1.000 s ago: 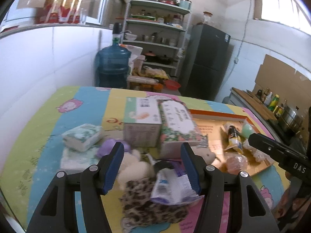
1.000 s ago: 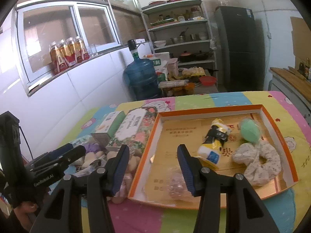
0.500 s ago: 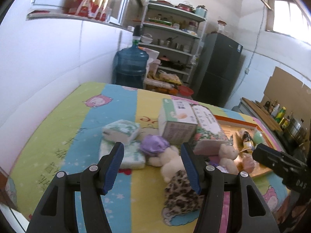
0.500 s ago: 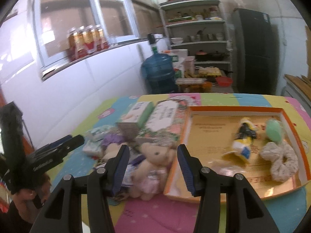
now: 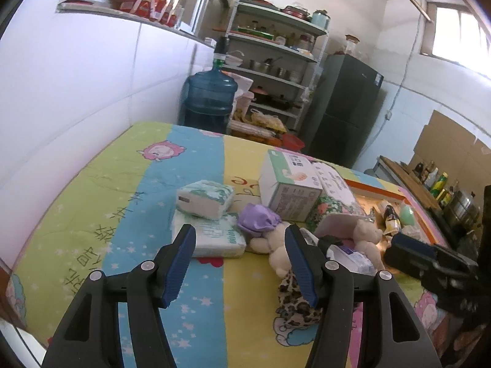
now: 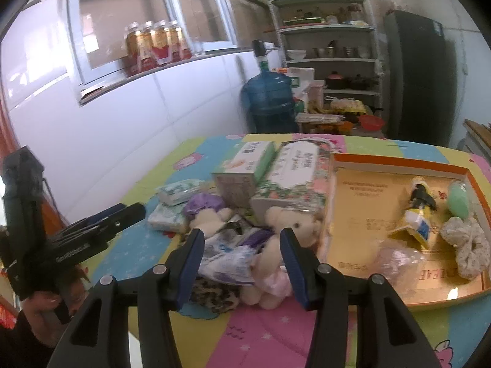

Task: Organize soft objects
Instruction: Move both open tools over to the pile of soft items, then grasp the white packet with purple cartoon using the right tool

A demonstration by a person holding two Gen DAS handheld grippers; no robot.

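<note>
A heap of soft things lies on the colourful table cloth: two tissue packs (image 5: pixel 204 199), a plush doll with a purple cap (image 5: pixel 260 217), a beige teddy bear (image 6: pixel 288 220), a leopard-print cloth (image 6: pixel 214 294) and a white plastic packet (image 6: pixel 230 257). My left gripper (image 5: pixel 237 245) hangs open just short of the tissue packs and the doll, with nothing between its fingers. Open and empty too, my right gripper (image 6: pixel 241 239) hovers over the packet and the teddy bear. The orange tray (image 6: pixel 399 162) to the right holds a patterned scrunchie (image 6: pixel 469 245), a green sponge-like lump (image 6: pixel 458 204) and a yellow pouch (image 6: pixel 417 214).
A green-and-white tissue box (image 5: pixel 288 184) and a floral box (image 6: pixel 294 178) stand behind the heap, against the tray's left wall. A white wall runs along the table's left side. A blue water jug (image 5: pixel 211 98) and shelves stand beyond the far edge.
Both grippers have drifted left and back. The left one now faces the tissue packs instead of the heap's middle. The right one has moved from over the tray to over the plush heap. Both stayed open.
</note>
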